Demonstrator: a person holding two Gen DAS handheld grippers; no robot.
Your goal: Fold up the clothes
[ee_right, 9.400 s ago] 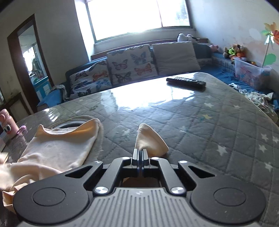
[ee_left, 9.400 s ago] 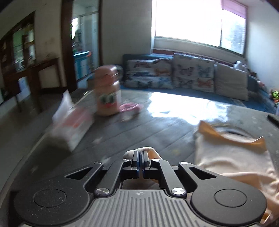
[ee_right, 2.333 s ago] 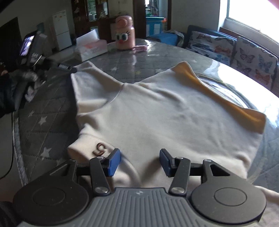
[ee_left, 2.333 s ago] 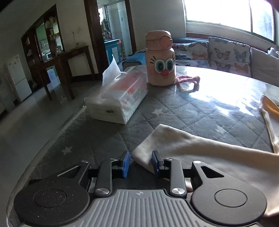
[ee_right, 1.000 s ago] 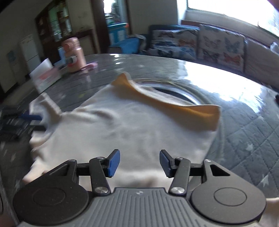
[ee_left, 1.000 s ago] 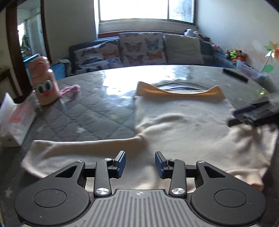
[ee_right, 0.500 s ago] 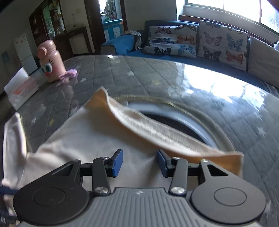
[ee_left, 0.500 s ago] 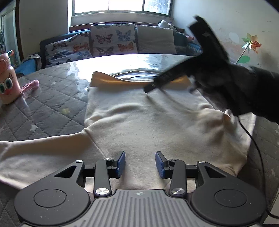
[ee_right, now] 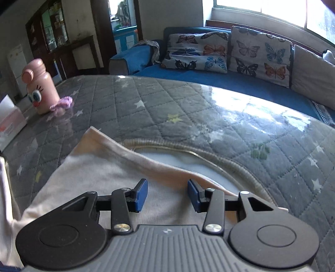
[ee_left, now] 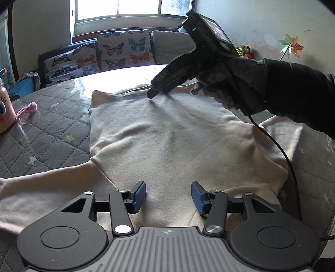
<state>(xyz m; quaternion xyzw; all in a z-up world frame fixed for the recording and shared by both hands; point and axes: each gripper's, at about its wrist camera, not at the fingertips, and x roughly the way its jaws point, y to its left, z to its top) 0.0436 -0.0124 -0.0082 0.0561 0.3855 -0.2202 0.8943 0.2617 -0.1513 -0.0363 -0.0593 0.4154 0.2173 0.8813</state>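
- Left wrist view: the left gripper (ee_left: 168, 194) has its jaws spread wide with nothing between them; its 2 blue pads (ee_left: 139, 196) sit low over the near part of the cream sweatshirt (ee_left: 167, 142).
- Right wrist view: the right gripper (ee_right: 167, 195) also has its jaws apart and grips nothing; its blue pads (ee_right: 140, 194) straddle the far hem of the cream sweatshirt (ee_right: 100, 173), right by the turned-up edge.
- From the left wrist view, the right gripper (ee_left: 161, 89) is held by a dark-gloved hand (ee_left: 228, 83), its tip down at the far edge of the garment.
- The sweatshirt lies spread flat on the grey quilted table cover (ee_left: 52, 129) with star patterns; 1 sleeve (ee_left: 41, 188) stretches out to the left, the other sleeve (ee_left: 282, 134) lies folded toward the right edge.
- A black cable (ee_left: 286, 159) runs from the gloved hand across the right side of the cloth.
- Further out, a pink bottle with cartoon eyes (ee_right: 39, 92) stands beside a small pink-purple cloth piece (ee_right: 62, 103), with a tissue box (ee_right: 10, 121) near them.
- A blue sofa with butterfly cushions (ee_right: 259, 52) sits behind the table under the window (ee_left: 134, 8).
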